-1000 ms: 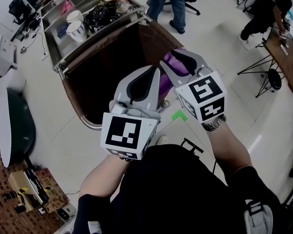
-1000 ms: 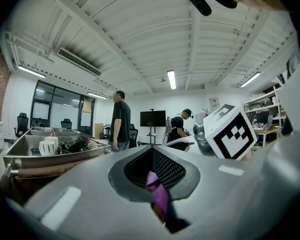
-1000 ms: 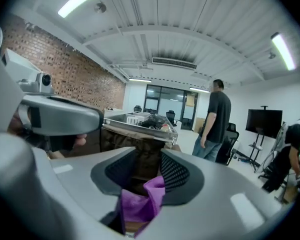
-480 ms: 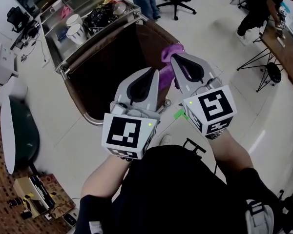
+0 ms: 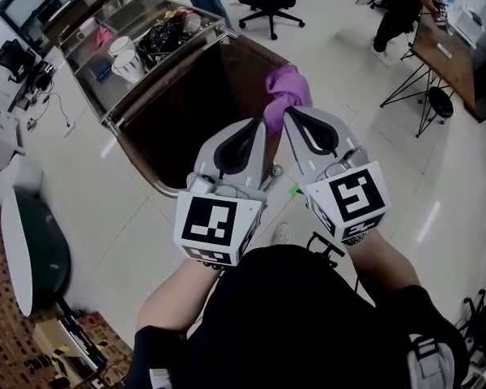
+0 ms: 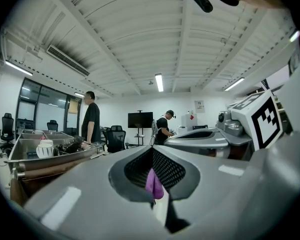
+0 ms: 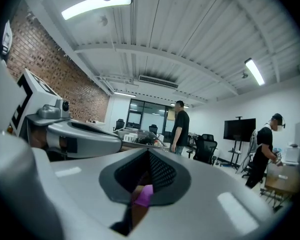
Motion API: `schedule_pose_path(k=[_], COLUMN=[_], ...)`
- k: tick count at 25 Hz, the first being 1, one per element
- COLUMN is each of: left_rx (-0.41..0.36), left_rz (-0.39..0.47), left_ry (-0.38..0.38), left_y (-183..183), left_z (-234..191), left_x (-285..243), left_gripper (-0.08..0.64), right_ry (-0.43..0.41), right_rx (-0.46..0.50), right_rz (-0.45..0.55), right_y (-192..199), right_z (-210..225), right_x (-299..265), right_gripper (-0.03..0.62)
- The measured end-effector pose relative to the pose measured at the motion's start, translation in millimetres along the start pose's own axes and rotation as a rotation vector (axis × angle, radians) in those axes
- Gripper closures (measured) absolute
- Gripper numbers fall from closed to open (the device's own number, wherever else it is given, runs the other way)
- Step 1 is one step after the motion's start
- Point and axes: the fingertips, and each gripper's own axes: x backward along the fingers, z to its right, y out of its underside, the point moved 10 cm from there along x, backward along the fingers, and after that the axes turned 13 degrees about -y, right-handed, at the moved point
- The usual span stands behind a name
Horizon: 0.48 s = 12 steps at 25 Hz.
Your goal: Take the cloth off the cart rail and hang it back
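right tool (image 5: 296,117): gone from spread to pinching cloth (image 5: 287,87) | left tool (image 5: 257,125): pinching it too | cloth raised from cart rail (image 5: 164,190) | next, likely: re-hang

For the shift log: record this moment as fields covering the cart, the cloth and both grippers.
cart: brown bag open, steel tray at the far end
cloth: purple, bunched, at the bag's right edge in the head view
left gripper: fingers shut on the cloth
right gripper: fingers shut on the cloth
cloth clear of rail: cannot tell
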Motion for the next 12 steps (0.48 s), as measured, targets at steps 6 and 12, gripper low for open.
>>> schedule_pose_path(k=[6, 12], left_rx=[-0.046, -0.049], left_rz=[0.166, 0.193], left_ry=[0.062, 0.093], left_y=[1, 2], left_z=[-7, -10], left_x=[30, 62], left_gripper=[0.560, 0.560], right_ry=[0.050, 0.078], right_rx=[0.020, 0.046], right_rz=[0.000, -0.009], right_y=[-13, -21], right_z=[-44, -81], right_x=[13, 23], right_gripper=[0.592, 0.592])
